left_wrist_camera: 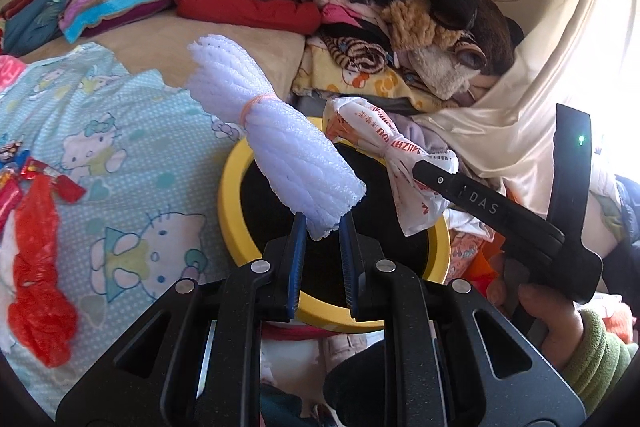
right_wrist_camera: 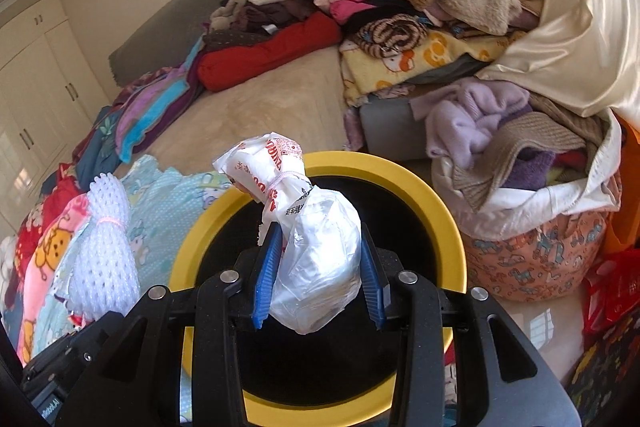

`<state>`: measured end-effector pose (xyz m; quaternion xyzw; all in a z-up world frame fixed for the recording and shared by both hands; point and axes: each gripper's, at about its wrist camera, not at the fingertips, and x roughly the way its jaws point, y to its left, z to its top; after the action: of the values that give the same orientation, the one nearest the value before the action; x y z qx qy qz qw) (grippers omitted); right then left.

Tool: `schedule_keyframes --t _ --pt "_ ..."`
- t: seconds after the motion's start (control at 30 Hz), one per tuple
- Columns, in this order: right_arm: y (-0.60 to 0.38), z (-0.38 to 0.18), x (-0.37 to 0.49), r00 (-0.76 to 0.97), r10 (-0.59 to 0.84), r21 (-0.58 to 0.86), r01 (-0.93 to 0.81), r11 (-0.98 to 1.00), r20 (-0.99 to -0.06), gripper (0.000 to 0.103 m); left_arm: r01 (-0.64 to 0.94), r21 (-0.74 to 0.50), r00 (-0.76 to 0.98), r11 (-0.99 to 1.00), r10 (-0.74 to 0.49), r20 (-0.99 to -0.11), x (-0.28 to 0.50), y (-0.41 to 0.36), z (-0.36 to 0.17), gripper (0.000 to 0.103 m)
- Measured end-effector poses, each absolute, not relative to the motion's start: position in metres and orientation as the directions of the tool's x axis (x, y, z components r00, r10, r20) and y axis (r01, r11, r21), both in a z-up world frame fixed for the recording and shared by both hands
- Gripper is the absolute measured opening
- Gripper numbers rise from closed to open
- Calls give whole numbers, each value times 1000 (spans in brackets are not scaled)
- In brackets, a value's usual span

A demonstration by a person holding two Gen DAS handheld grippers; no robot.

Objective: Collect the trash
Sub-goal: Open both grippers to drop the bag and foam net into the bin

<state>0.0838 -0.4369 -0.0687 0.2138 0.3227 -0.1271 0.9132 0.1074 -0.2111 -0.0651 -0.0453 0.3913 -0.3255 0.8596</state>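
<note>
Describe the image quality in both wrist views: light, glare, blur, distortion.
Left wrist view: daylight blows out the right edge beside the cream curtain; fisheye bends the frame, corners dark; the foam net bundle is sharp. Right wrist view: softer, even light, a window reflection on the floor at lower right; the plastic bag shines; the yellow bin rim curves; little blur anywhere.

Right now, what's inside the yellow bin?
The round yellow-rimmed bin looks dark and black inside; no trash shows in it. The tied white plastic bag and white foam net bundle, each held in a gripper, cover part of the opening.
</note>
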Motion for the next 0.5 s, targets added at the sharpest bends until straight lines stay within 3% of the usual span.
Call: schedule_keyframes --t 0.37,0.5 --pt "-455 -80 81 741 -115 326 423 845 -661 38 543 -341 418 767 -599 -683 115 -233 -83 12" --pt "-462 -83 79 739 -120 341 442 830 -663 52 548 -343 396 763 -598 -697 121 -236 -88 23"
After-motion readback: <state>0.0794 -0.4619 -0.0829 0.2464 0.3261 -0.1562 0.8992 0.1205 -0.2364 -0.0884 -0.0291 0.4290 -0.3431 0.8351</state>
